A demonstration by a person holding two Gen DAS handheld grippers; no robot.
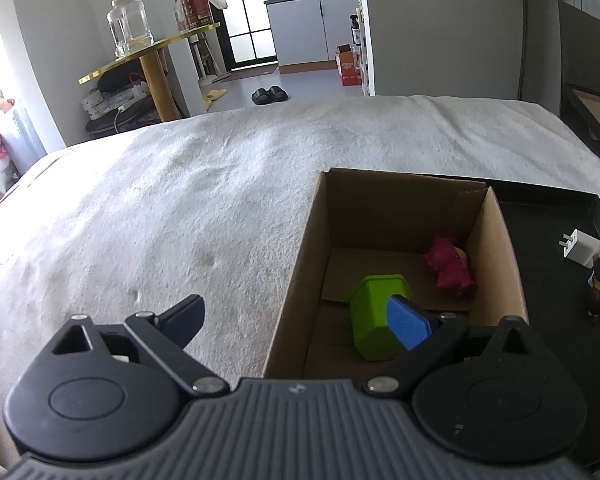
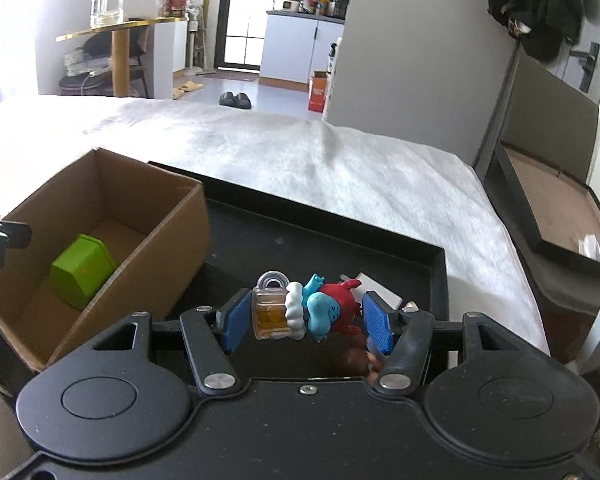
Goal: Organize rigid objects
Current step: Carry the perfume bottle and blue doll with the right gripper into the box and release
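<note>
My right gripper is shut on a small toy figure, a blue and red creature with a beer mug, held lying sideways above the black tray. An open cardboard box stands left of the tray, with a green hexagonal container and a pink toy inside. My left gripper is open and straddles the box's left wall. Its blue pad is inside, close to the green container. A white charger plug lies on the tray.
The box and tray rest on a white fluffy cover. A brown figure lies on the tray under my right gripper. A dark low shelf stands to the right. Beyond the cover are a gold side table with jars, slippers and a kitchen doorway.
</note>
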